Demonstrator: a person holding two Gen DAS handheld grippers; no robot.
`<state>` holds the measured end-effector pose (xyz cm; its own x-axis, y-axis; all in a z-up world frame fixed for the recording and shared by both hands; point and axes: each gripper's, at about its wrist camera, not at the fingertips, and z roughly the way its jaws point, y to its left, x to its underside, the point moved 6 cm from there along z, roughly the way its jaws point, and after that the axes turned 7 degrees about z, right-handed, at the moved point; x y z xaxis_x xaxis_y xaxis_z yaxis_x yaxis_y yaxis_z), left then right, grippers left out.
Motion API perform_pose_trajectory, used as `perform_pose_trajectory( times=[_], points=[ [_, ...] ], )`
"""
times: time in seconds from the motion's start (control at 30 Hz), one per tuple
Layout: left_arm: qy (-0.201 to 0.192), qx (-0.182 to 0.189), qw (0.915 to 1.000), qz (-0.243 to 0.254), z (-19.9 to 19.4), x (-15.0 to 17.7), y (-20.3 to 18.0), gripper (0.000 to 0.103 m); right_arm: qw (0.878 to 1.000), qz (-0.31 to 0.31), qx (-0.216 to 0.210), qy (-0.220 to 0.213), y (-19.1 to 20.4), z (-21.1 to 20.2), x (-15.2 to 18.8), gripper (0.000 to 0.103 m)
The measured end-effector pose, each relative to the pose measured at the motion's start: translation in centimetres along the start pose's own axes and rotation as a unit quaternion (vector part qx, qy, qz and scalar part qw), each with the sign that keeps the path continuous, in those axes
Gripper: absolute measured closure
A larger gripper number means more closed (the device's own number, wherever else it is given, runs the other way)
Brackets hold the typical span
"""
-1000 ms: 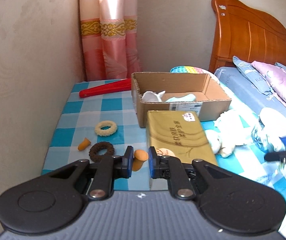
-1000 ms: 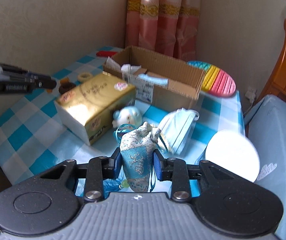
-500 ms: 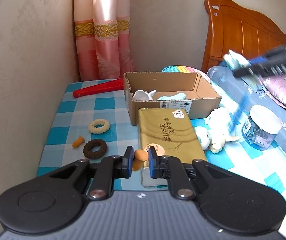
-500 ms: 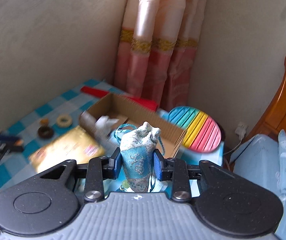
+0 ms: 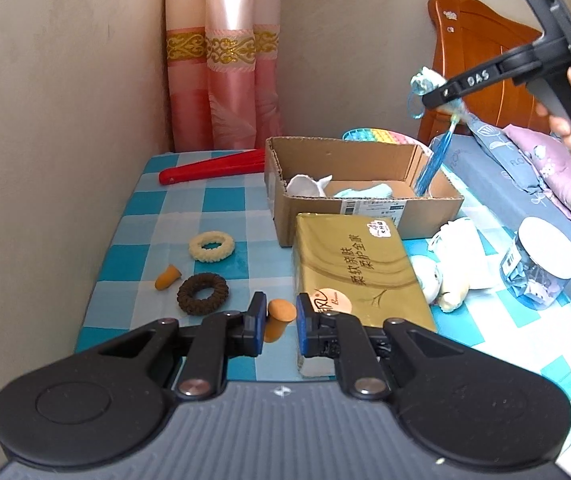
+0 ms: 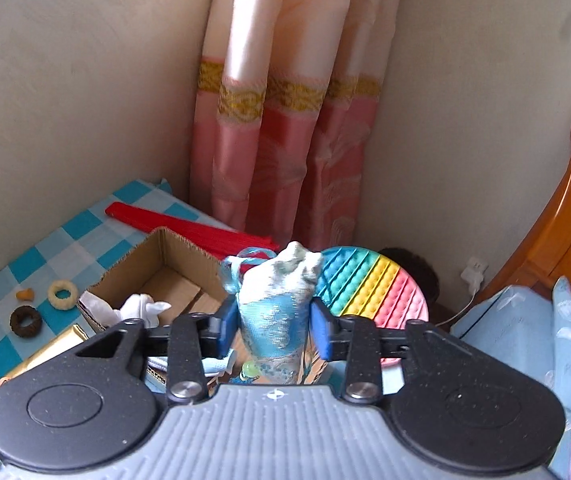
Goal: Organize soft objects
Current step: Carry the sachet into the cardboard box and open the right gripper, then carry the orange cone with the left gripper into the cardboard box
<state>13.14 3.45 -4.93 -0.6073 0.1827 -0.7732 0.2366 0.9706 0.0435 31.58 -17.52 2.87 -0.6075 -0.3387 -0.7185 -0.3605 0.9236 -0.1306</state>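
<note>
My right gripper [image 6: 273, 320] hangs above the far right end of the open cardboard box [image 5: 365, 208]. Its jaws are opening, and the blue brocade pouch [image 6: 275, 300] stands between them with thin gaps at both pads. Seen from the left wrist, the right gripper [image 5: 425, 98] is high up with the pouch [image 5: 425, 80], and the pouch's blue tassel [image 5: 433, 160] dangles into the box. A white glove [image 5: 305, 186] and a pale blue item [image 5: 365, 191] lie inside. My left gripper [image 5: 280, 312] is shut on an orange foam earplug [image 5: 275, 326] low over the checked cloth.
A gold tissue pack [image 5: 357, 272] lies in front of the box. A cream scrunchie [image 5: 211, 245], a brown scrunchie [image 5: 202, 294] and a second earplug [image 5: 167, 276] lie at the left. A plush toy [image 5: 445, 280], a jar [image 5: 537, 264], a red fan [image 5: 213, 166] and a rainbow pad [image 6: 373, 284] are around.
My right gripper rose from low over the table's right side to above the box, carrying the pouch, and its jaws have widened. The left gripper kept its place, with the earplug in its grip.
</note>
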Motion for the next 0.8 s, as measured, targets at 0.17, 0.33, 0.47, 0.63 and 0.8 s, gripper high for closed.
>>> perform_pose_trajectory(
  times=[0.17,0.33,0.47,0.63,0.8],
  points=[
    [0.005,0.0,1.0,0.006,0.4,-0.2,0.0,0.089,1.0,0.026,-0.005,0.0,-0.3,0.2,1.9,0.0],
    [0.004,0.001,0.9999,0.014,0.5,-0.6,-0.4,0.089,0.999,0.037,-0.022,-0.002,-0.1,-0.9,3.1,0.0],
    [0.002,0.003,0.9999,0.015,0.4,-1.0,-0.5,0.089,0.998,0.043,-0.035,-0.003,0.7,-2.0,4.3,0.0],
    [0.008,0.01,0.9997,0.022,0.4,-1.7,-0.8,0.089,0.997,0.07,-0.041,0.01,1.8,-3.5,7.2,0.0],
    [0.005,0.011,0.9996,0.025,0.4,-2.9,-1.0,0.089,0.997,0.081,-0.016,0.008,3.7,-5.3,10.7,0.0]
  ],
)
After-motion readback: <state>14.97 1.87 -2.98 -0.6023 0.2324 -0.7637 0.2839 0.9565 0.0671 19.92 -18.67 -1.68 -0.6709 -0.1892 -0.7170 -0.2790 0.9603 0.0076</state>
